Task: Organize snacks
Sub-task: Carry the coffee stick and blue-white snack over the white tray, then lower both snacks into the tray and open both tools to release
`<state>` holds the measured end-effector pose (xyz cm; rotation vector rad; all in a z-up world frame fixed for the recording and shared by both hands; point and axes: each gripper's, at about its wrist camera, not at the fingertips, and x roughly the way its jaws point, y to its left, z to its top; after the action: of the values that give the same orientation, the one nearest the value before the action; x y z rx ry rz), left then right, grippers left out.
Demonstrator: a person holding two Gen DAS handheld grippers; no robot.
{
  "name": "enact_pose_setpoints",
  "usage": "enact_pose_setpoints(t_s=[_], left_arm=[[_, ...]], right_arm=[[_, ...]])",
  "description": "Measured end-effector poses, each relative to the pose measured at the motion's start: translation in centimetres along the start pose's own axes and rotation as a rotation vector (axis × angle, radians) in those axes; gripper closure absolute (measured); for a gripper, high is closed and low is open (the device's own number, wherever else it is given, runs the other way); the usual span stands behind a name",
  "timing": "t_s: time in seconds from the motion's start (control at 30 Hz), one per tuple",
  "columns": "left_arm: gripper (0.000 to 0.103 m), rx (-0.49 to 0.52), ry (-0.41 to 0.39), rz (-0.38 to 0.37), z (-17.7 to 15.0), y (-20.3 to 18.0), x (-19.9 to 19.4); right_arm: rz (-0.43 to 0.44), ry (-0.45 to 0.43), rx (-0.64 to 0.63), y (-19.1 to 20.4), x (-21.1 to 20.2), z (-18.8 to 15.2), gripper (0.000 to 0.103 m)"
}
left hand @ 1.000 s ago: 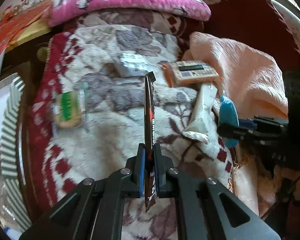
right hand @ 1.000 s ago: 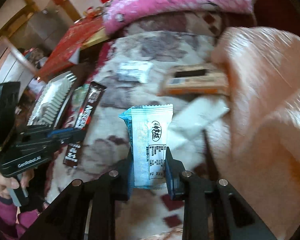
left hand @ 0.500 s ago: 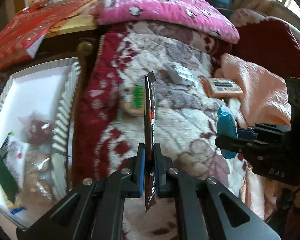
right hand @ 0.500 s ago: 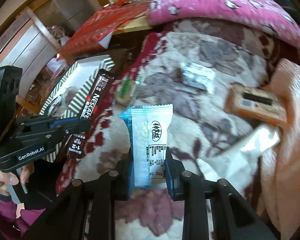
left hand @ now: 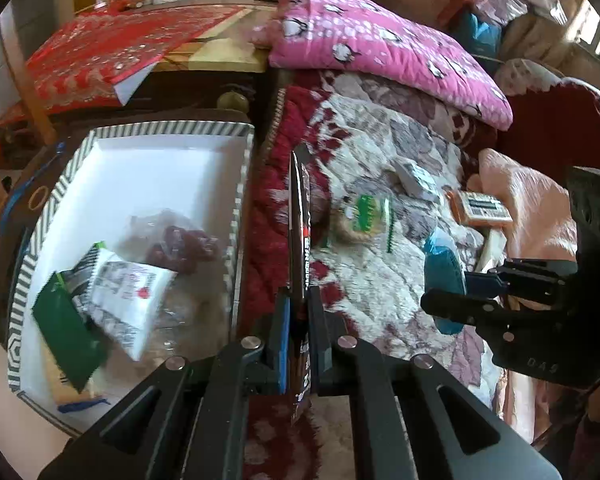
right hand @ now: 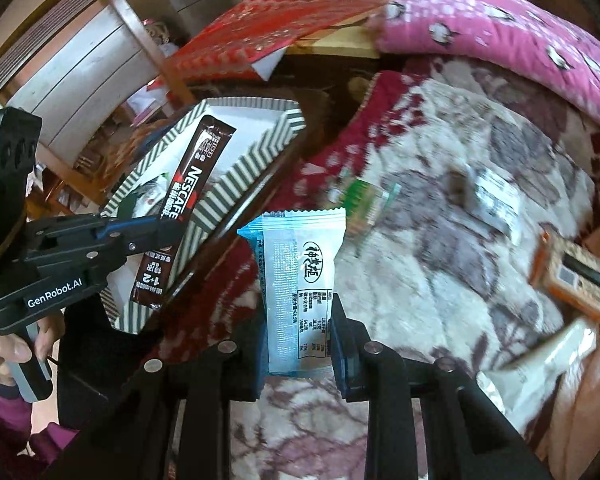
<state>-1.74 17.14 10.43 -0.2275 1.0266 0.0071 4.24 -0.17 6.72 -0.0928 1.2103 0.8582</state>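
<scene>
My left gripper (left hand: pixel 299 332) is shut on a brown Nescafe stick (left hand: pixel 300 240), held upright and edge-on, just right of the striped box (left hand: pixel 240 184); it also shows in the right wrist view (right hand: pixel 180 216). My right gripper (right hand: pixel 299 344) is shut on a light blue snack packet (right hand: pixel 300 280), held upright over the blanket; the packet shows in the left wrist view (left hand: pixel 444 268). The striped box (right hand: pixel 256 172) holds several snack packets (left hand: pixel 128 296). A green-labelled snack (left hand: pixel 364 216), a grey packet (left hand: pixel 416 176), an orange box (left hand: pixel 480 208) and a white packet (right hand: pixel 540 360) lie on the blanket.
The flowered red and cream blanket (left hand: pixel 380 288) covers the sofa. A pink quilted pillow (left hand: pixel 380 48) lies at the back. A peach cloth (left hand: pixel 540 200) is at the right. A red cloth (left hand: pixel 112 52) covers a table behind the box.
Both grippers have swung left with their snacks. The striped box has come fully into view beside the Nescafe stick. The loose snacks on the blanket have shifted to the right of both views.
</scene>
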Motion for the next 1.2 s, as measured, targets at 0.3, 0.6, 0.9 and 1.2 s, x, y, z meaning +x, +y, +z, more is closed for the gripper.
enact_pose_setpoints(t_s=[0.3, 0.6, 0.9, 1.2], left_arm=[[0.096, -0.043, -0.037, 0.029, 0.2, 3.1, -2.1], [0.096, -0.098, -0.056, 0.064, 0.0, 6.3, -3.5], [0.096, -0.117, -0.058, 0.071, -0.4, 7.3, -3.8], [0.096, -0.136, -0.060, 0.079, -0.6, 8.3, -4.1]], right_arm=[[0.020, 0.024, -0.078, 3.6, 1.4, 1.7, 0.075], [0.048, 0.046, -0.138, 6.5, 3.1, 2.8, 0.075], [0.059, 0.065, -0.168, 8.2, 3.9, 2.9, 0.074], [0.061, 0.073, -0.191, 9.2, 4.3, 3.3, 0.074]])
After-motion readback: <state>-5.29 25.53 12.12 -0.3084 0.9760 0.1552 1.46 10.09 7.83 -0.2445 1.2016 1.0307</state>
